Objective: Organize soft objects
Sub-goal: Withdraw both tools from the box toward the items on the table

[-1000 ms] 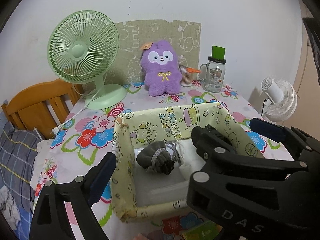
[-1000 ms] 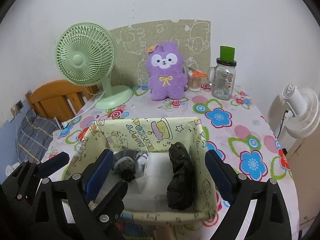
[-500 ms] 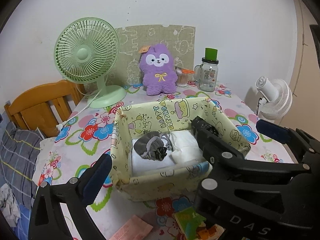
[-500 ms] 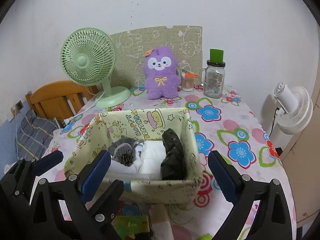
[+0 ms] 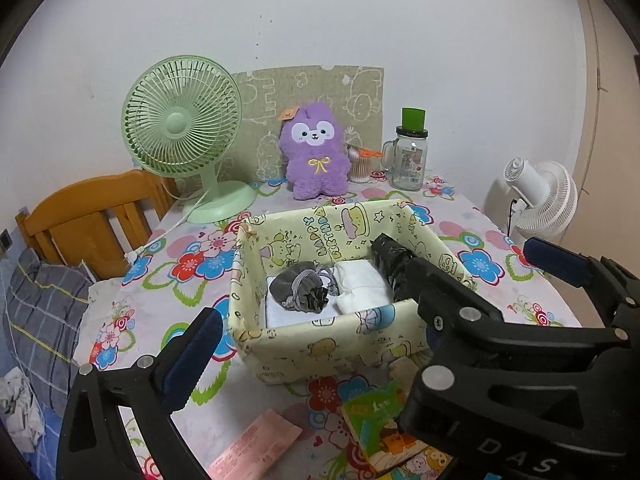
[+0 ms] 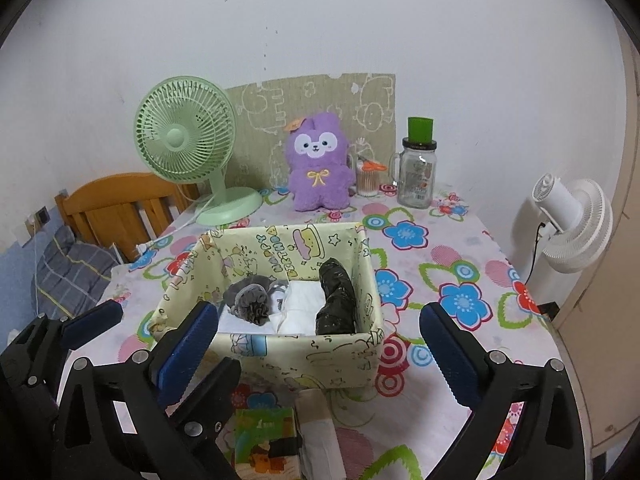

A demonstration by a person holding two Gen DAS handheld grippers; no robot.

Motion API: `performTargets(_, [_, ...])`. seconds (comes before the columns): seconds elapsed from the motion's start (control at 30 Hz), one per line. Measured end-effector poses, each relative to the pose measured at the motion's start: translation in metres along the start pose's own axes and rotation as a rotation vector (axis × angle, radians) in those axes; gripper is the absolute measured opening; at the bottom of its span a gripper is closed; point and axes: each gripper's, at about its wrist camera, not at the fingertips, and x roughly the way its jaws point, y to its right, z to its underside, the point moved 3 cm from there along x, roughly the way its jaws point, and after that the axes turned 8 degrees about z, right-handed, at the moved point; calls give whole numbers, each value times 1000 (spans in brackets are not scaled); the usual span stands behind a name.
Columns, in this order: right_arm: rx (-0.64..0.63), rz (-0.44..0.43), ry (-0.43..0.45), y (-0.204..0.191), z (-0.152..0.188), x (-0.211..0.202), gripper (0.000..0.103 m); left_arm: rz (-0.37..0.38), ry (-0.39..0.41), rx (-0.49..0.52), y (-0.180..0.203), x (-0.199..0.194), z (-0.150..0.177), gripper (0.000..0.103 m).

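A yellow cartoon-print fabric box (image 5: 320, 344) (image 6: 340, 356) stands mid-table. Inside lie a grey drawstring pouch (image 5: 300, 290) (image 6: 248, 300), folded white cloth (image 5: 360, 282) (image 6: 300, 306) and a black rolled bundle (image 5: 390, 258) (image 6: 336, 296) at the right wall. My left gripper (image 5: 372, 300) is open and empty, in front of and above the box. My right gripper (image 6: 320, 344) is open and empty, likewise in front of the box. The right gripper's body shows in the left wrist view, hiding the box's front right corner.
A purple plush (image 5: 314, 152) (image 6: 318, 164), green fan (image 5: 184, 136) (image 6: 186, 140), glass jar (image 5: 408, 156) (image 6: 418, 172) and cotton-swab cup (image 6: 366, 178) stand at the back. A booklet (image 5: 380, 428) (image 6: 266, 444) and pink slip (image 5: 256, 448) lie near the front. A white fan (image 6: 576, 224) stands right, a wooden chair (image 5: 92, 216) left.
Both grippers have pulled back and up from the box, staying open and empty. The box's whole front wall and the booklet in front of it have come into view.
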Motion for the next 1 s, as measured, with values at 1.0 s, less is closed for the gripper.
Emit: performTargets(1.0, [-60,-18,22,-18,34,-41,103,20,47,-12,-11,-40,40,103])
